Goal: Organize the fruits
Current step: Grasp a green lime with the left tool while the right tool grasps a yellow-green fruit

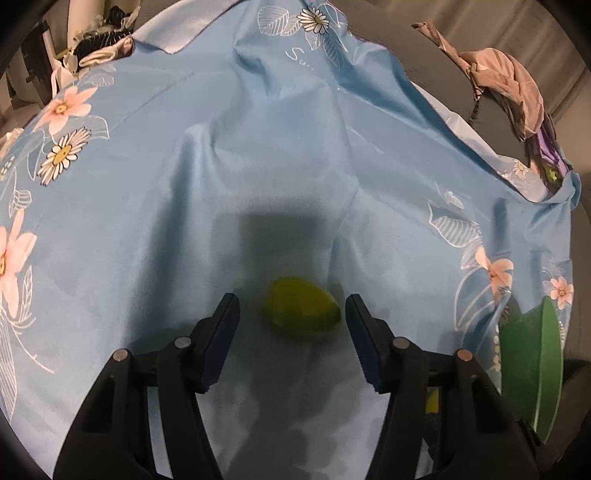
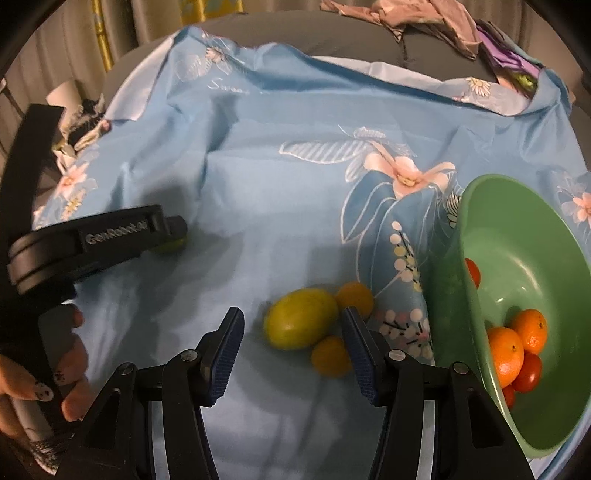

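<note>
In the left wrist view my left gripper (image 1: 291,306) is open, with a yellow-green lemon (image 1: 301,312) lying on the blue cloth between its fingertips. It also shows in the right wrist view (image 2: 173,230) at the left, over that lemon (image 2: 170,246). My right gripper (image 2: 291,321) is open around a larger yellow-green fruit (image 2: 301,323). Two small orange fruits (image 2: 355,297) (image 2: 330,356) lie beside it on the right. A green bowl (image 2: 517,236) at the right holds oranges (image 2: 504,350) and small red fruits (image 2: 528,373).
A wrinkled blue floral cloth (image 2: 258,177) covers the grey surface. Crumpled pink and purple fabric (image 2: 443,22) lies at the far right back. The bowl's rim (image 1: 532,369) shows at the right of the left wrist view. A hand (image 2: 70,373) holds the left gripper.
</note>
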The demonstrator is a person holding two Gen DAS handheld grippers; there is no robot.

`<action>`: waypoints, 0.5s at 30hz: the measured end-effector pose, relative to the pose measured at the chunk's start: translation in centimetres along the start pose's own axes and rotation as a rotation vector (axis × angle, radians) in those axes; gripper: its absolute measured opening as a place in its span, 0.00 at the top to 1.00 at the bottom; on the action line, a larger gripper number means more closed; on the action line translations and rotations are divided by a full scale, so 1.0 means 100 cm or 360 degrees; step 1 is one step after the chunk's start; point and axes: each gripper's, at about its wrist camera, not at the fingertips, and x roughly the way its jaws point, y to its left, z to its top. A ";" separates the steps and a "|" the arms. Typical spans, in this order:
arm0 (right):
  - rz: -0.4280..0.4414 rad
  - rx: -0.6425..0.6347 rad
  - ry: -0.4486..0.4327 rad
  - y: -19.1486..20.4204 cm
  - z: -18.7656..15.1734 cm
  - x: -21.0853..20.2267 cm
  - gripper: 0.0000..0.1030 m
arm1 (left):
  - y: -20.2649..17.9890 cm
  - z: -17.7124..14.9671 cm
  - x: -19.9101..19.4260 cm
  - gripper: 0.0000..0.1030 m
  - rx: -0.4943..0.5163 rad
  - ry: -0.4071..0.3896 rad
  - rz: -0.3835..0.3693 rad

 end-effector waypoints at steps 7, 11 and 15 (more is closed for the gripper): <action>0.0019 0.0042 0.0061 -0.004 0.001 0.017 0.46 | -0.001 0.001 0.004 0.50 -0.0010 -0.0046 0.0031; 0.0002 0.0023 0.0034 -0.001 0.001 0.016 0.53 | 0.001 0.003 0.005 0.59 -0.0036 -0.0059 0.0037; 0.0065 0.0065 0.0024 -0.007 0.000 0.014 0.55 | 0.000 0.002 0.004 0.59 -0.0038 -0.0051 0.0043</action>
